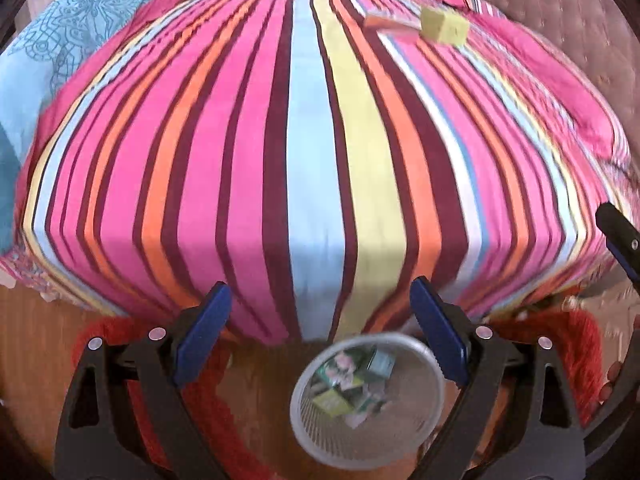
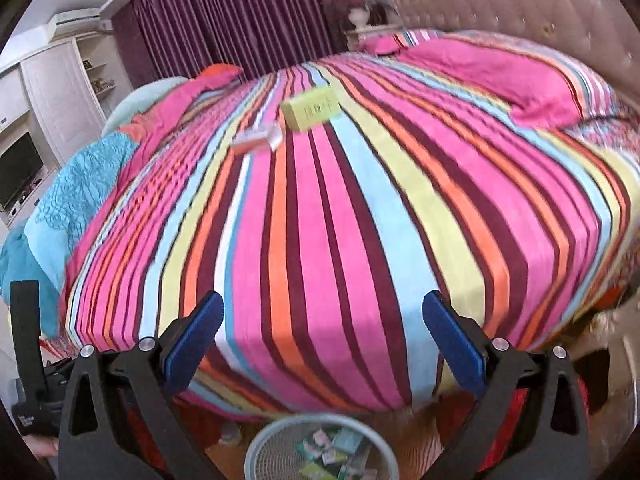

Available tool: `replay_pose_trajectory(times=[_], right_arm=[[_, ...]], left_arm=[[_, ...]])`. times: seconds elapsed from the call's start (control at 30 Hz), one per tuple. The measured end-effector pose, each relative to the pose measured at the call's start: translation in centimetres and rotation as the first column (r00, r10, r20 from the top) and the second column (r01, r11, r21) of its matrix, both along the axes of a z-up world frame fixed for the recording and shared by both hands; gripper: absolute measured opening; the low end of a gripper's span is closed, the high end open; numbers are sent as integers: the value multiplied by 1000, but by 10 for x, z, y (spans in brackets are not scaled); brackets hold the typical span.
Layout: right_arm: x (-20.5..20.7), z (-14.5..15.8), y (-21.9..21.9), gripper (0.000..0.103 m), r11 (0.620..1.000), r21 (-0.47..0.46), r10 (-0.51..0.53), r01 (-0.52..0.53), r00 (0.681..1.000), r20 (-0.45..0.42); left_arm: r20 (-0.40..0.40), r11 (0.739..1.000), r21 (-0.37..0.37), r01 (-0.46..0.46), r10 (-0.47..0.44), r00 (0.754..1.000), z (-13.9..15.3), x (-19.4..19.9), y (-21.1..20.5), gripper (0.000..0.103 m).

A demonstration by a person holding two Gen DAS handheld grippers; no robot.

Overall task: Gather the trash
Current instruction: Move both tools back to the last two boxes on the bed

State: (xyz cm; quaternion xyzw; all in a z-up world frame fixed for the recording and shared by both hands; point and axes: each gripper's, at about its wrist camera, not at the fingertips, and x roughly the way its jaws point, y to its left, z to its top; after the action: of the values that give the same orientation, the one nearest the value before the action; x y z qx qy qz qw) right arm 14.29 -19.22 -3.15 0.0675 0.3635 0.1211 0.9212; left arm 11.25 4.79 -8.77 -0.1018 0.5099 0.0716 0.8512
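Mesh bin (image 1: pixel 368 400) is sitting right under my empty, spread-apart left tongs (image 1: pixel 320 332) and right tongs (image 2: pixel 322 340); I'm judging between pickups, next reaching far ahead for yellow box (image 2: pixel 311 110) and pink box (image 2: pixel 258 140) on the bed (image 2: pixel 320 240).

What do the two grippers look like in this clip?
The left gripper and right gripper look alike: two black angular arms with triangular cut-outs and round silver pivot bolts, each ending in a flat blue finger pad. No cables or sleeves show. In the right wrist view, part of the other gripper's black body appears at the left edge, bearing a small white label that is too blurred to read.
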Motion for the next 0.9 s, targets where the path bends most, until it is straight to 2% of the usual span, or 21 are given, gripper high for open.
replay_pose_trajectory(times=[0.27, 0.4, 0.57, 0.77, 0.83, 0.9], right_arm=[[42, 20, 5, 95, 999, 38, -4, 3, 1000, 27], [64, 27, 15, 95, 1000, 21, 12, -13, 999, 41], [97, 32, 26, 95, 1000, -9, 25, -25, 998, 50], [136, 35, 36, 95, 1000, -9, 30, -30, 999, 37], [149, 35, 39, 95, 1000, -6, 30, -30, 999, 31], [161, 36, 42, 95, 1000, -1, 27, -27, 999, 26]], left_arm=[[72, 1000, -19, 12, -10, 997, 27, 55, 0, 88], [111, 999, 13, 40, -41, 993, 39, 89, -6, 88], [130, 997, 56, 57, -64, 989, 45, 130, -10, 88], [135, 996, 39, 80, -84, 987, 44, 177, -8, 88], [132, 995, 41, 94, -98, 986, 41, 192, -8, 94], [126, 993, 41, 108, -113, 986, 37, 207, -8, 94]])
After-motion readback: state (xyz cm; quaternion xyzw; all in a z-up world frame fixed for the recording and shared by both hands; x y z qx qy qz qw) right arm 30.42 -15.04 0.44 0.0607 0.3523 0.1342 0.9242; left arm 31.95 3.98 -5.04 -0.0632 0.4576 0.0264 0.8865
